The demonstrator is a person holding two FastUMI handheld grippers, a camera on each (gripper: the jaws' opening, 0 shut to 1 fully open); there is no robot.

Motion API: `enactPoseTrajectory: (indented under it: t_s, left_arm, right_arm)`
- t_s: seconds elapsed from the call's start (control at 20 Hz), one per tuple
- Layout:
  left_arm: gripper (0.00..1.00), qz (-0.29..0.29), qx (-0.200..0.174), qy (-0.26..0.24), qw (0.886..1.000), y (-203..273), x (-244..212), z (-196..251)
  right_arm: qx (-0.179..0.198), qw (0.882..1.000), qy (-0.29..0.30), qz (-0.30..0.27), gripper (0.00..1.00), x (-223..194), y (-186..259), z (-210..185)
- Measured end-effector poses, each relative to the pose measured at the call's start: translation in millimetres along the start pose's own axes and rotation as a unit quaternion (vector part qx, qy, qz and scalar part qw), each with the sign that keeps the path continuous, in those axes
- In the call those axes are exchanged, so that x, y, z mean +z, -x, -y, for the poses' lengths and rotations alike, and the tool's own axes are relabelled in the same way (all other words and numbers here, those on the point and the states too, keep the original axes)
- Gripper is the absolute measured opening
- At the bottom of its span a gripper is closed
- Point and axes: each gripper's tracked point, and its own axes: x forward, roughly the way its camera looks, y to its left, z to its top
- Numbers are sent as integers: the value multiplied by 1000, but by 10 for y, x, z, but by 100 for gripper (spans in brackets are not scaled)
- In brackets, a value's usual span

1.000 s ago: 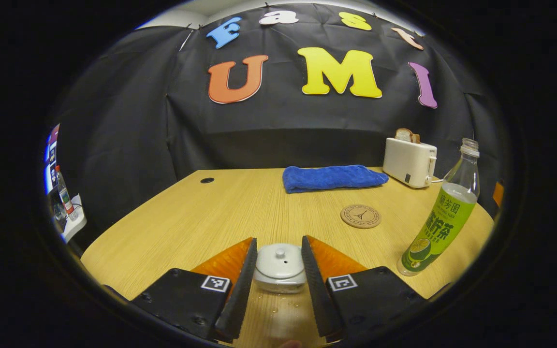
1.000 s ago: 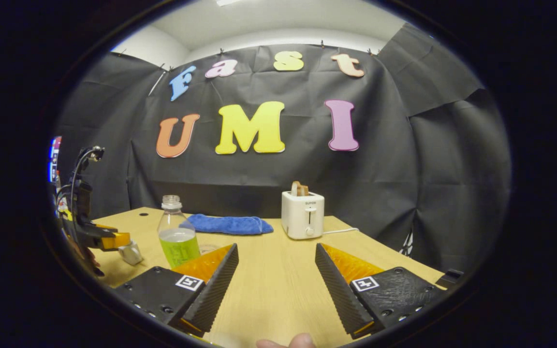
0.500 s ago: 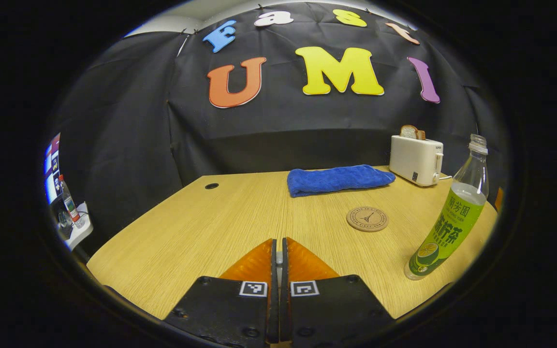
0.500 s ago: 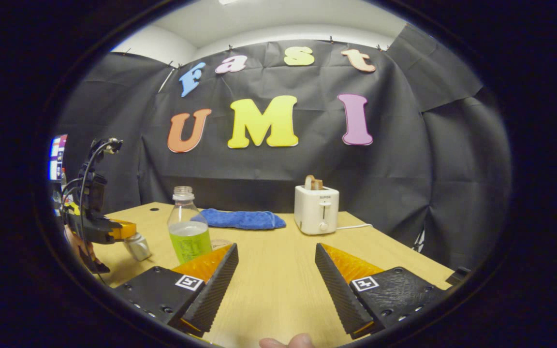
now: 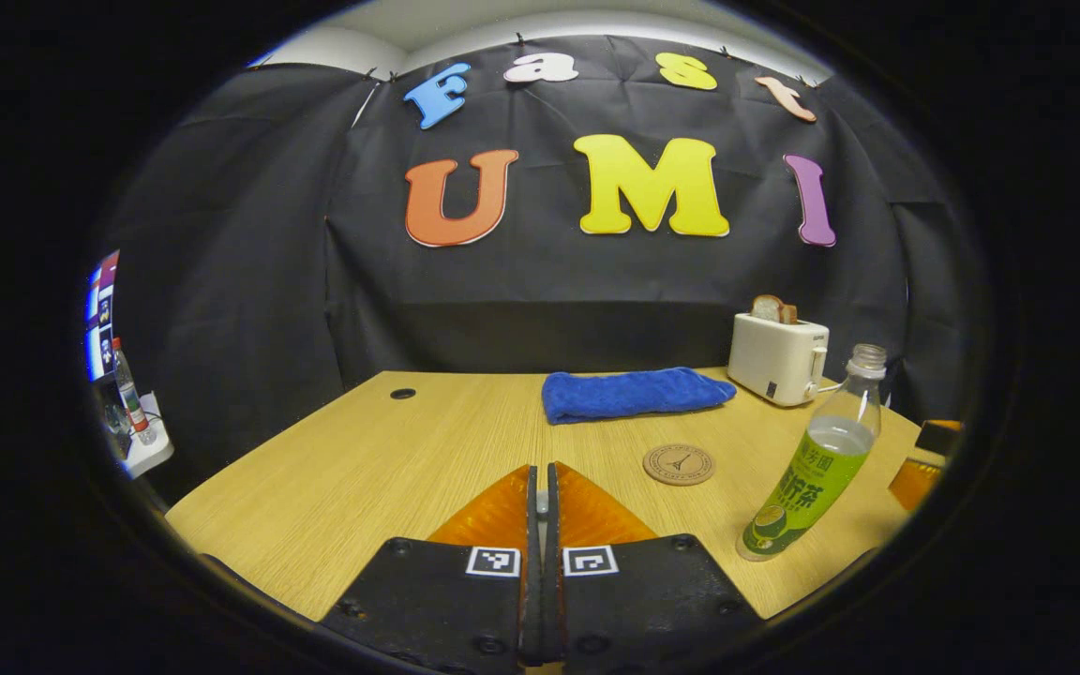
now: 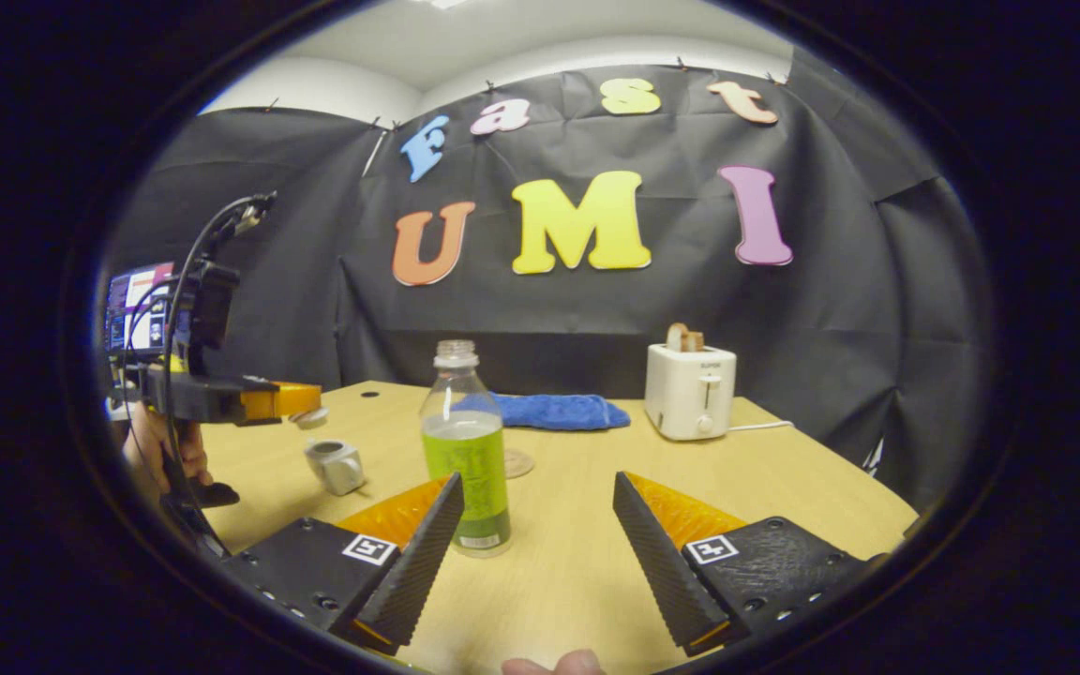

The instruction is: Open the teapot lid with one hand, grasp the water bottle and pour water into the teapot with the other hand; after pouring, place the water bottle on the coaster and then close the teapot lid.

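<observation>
Blue towel (image 5: 634,394), white toaster (image 5: 776,357), green-labelled bottle (image 5: 812,473) (clear above), pale wood-grain table (image 5: 390,459)

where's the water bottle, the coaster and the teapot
water bottle (image 6: 465,469): right gripper view, on its green label
coaster (image 5: 679,464): left gripper view, on its flat top
teapot (image 6: 336,466): right gripper view, on its open body

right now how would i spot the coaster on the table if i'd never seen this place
Start at the white toaster at the far right of the wooden table, then the folded blue towel beside it. Just in front of the towel lies the coaster: a flat round brown disc, the only low thing near the tall green-labelled bottle.
</observation>
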Motion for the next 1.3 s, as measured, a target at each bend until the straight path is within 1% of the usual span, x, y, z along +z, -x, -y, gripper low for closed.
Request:
enactPoseTrajectory:
  t_s: [0.25, 0.45, 0.65, 0.7, 0.75, 0.85, 0.95, 1.0, 1.1, 1.2, 1.3]
  left_arm:
    - [2, 10, 6, 8, 1000, 227, 30, -90]
    - [2, 9, 10, 16, 1000, 356, -41, -167]
    - [2, 6, 13, 26, 1000, 436, -70, -238]
    - [3, 8, 13, 29, 999, 444, -75, -252]
    - [3, 10, 15, 31, 999, 456, -78, -268]
    - [2, 11, 17, 31, 999, 478, -78, -290]
    - [2, 12, 14, 32, 999, 483, -87, -301]
    - [3, 13, 13, 33, 999, 488, -84, -306]
    - [2, 17, 12, 35, 999, 484, -75, -335]
    - [2, 20, 7, 35, 999, 467, -58, -343]
    - [2, 21, 2, 34, 999, 424, -46, -377]
  right_arm:
    - [22, 999, 13, -20, 96, -132, -224, -283]
    - [8, 1000, -3, -30, 96, -174, -446, -333]
    - [-2, 999, -24, -23, 96, -138, -604, -381]
    - [-7, 999, -23, -21, 97, -123, -634, -375]
    - [-11, 1000, -22, -17, 95, -103, -654, -383]
    - [-14, 1000, -16, -18, 97, -88, -714, -391]
    - [-17, 999, -15, -23, 93, -84, -751, -395]
    - [-20, 999, -16, -22, 93, -80, -748, -386]
    - [-23, 999, -13, -23, 79, -84, -747, -397]
    - [-19, 1000, -3, -19, 75, -18, -742, -422]
    - [-15, 999, 26, -16, 74, 62, -749, -438]
